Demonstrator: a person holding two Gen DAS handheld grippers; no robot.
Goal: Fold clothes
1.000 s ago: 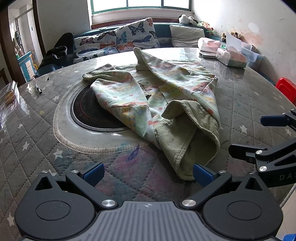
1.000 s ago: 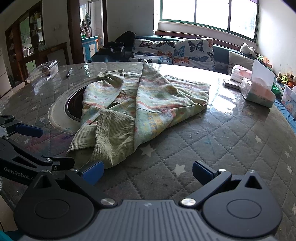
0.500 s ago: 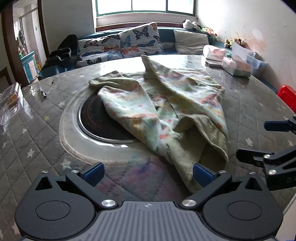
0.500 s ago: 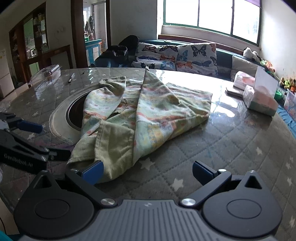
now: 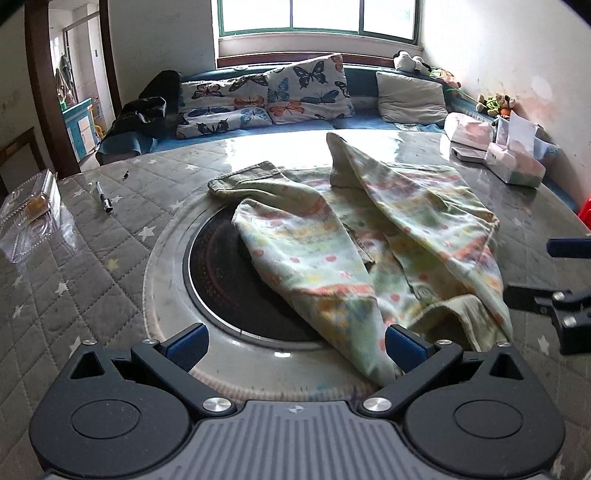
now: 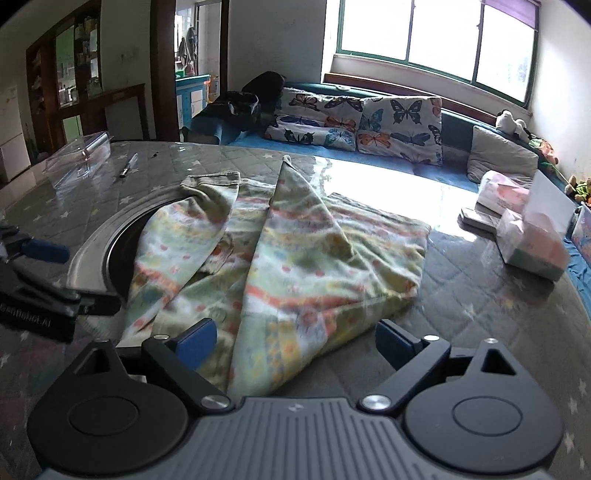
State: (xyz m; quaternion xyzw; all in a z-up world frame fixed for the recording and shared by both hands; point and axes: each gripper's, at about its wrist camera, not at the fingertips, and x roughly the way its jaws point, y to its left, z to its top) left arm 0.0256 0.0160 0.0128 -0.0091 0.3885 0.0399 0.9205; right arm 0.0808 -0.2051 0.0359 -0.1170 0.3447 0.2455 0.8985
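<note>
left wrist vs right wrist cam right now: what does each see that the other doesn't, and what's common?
Left wrist only: most of the dark round inset in the table and a red object at the right edge.

Right wrist only: the wooden cabinet by the doorway and the garment's far right corner lying flat.

Both: the pastel printed garment crumpled on the quilted table, both grippers open around its near edge, the left gripper and the right gripper, the pen, the butterfly cushions and the window.

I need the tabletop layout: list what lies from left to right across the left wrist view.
Clear plastic box → pen → dark round inset → patterned garment → tissue box → the other hand-held gripper at the right edge.
</note>
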